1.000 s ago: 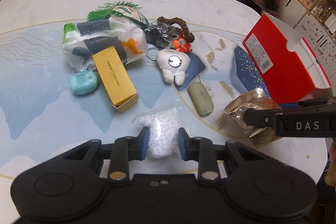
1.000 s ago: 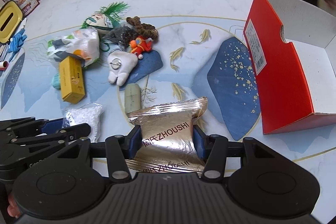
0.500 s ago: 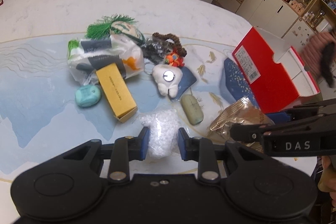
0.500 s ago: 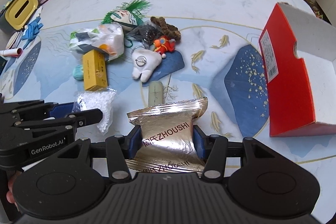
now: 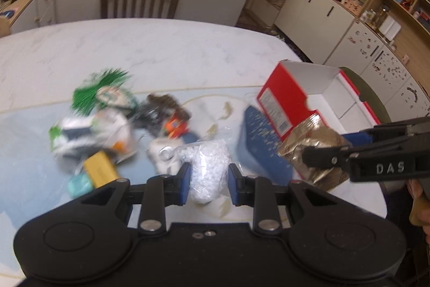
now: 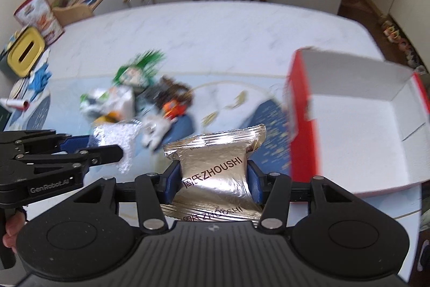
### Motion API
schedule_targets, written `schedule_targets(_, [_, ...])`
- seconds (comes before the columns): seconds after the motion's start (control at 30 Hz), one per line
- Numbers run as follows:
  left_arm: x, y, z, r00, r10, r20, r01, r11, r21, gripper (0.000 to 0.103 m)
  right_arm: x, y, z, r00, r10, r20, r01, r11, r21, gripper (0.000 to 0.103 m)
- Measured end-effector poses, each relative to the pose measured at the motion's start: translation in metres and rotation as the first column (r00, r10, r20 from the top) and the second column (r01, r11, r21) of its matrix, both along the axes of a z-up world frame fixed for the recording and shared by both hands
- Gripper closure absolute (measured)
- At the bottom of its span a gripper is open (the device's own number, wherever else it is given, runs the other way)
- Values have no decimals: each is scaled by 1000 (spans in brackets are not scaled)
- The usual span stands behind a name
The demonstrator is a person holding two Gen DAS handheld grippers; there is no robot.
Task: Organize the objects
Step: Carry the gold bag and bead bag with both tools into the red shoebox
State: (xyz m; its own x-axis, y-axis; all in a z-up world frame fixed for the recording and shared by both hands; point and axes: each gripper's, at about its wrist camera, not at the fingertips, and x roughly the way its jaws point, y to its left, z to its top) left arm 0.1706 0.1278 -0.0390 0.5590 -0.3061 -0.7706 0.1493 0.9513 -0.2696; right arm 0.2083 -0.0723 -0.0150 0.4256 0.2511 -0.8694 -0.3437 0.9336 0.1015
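my left gripper (image 5: 209,176): pinching a clear bag of white beads (image 5: 206,168)
my right gripper (image 6: 213,180): clamped on a silver foil snack packet (image 6: 215,168)

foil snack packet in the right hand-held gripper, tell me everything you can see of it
The foil snack packet is a shiny silver-gold pouch, crinkled, with a crimped top seam and dark print reading ZHOUSHI beside Chinese characters. The right hand-held gripper is shut on its middle, blue pads pinching both sides so it puckers there. It is held above the table, top end pointing away from the camera, with the open red box just to its right. The left wrist view shows it beside the box too.
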Motion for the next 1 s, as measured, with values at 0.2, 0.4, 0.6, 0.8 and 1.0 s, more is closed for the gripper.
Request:
schedule_targets(0.2, [27,-45,16,999,-36,14,36,999,20,76,21,-60,16,996,-51,70,51,999,0,52])
schedule_targets(0.4, [59,-107,26,996,-83,36,81,996,36,76,45,-127,11,990,-108,95,110,994,-11,52])
schedule_targets(0.6, [92,-169,22,993,-113,19,112,993,46,76,70,-188,-2,983,-156,101,157,988,-6,52])
schedule_targets(0.8, [123,-219,13,992,-124,-5,124,990,73,76,101,-224,-18,981,-165,106,167,986,-4,52])
schedule_targets(1.0, [154,-263,-8,989,-137,-47,141,985,102,76,119,-238,-42,989,-113,92,113,994,5,52])
